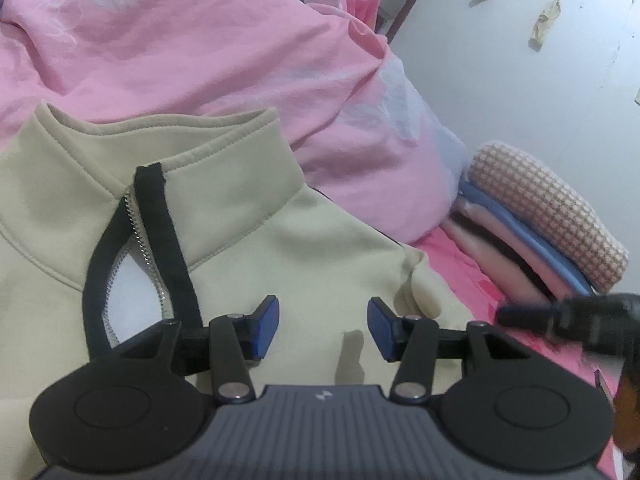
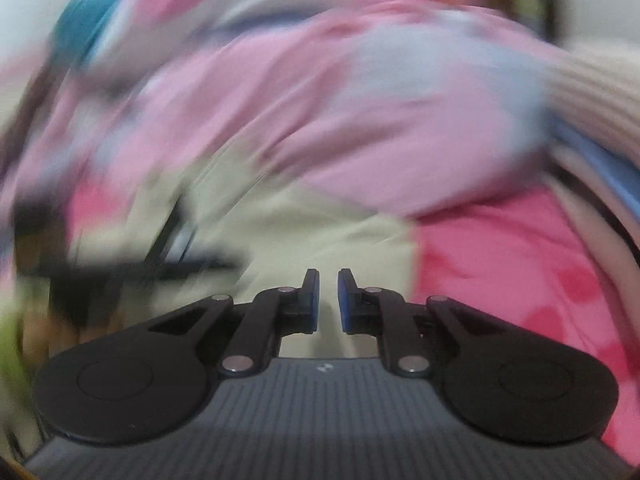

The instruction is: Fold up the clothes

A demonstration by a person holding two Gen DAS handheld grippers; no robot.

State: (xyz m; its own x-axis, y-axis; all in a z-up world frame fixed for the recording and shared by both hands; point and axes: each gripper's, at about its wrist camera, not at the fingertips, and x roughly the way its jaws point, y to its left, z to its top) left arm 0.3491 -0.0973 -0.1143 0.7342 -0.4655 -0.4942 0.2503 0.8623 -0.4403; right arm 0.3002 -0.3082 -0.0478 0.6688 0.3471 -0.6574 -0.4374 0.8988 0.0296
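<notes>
- A beige zip-neck pullover (image 1: 240,208) lies spread on a bed, collar at the far end and body running back toward the near edge, so its long axis follows the line along which the left gripper (image 1: 323,326) points.
- The left gripper hangs just above the garment's chest, right of the black-edged zipper (image 1: 140,240); its blue pads (image 1: 267,326) stand part-way open with nothing between them.
- Fabric lies straight ahead of and beneath this gripper, with the collar beyond and the right shoulder fold (image 1: 412,276) just off to its right.
- The right gripper (image 2: 329,300) sits at the pullover's right border, where beige cloth meets the pink bedsheet (image 2: 500,264). Its jaws are almost closed, a narrow slit showing between them, and they hold nothing; its view is heavily blurred.
- In the left camera a dark, smeared shape (image 1: 568,316) at the right edge is probably that second tool, beside the garment's right side.
- By position, the left gripper looks nearer the collar and zipper, the right nearer the right-hand edge and sleeve.
- A rumpled pink quilt (image 1: 200,40) is heaped directly behind the collar, touching or overlapping it, which leaves little spare room at the far end.
- A stack of folded clothes (image 1: 552,232) topped by a checked piece stands against the wall on the far right, apart from the pullover.
</notes>
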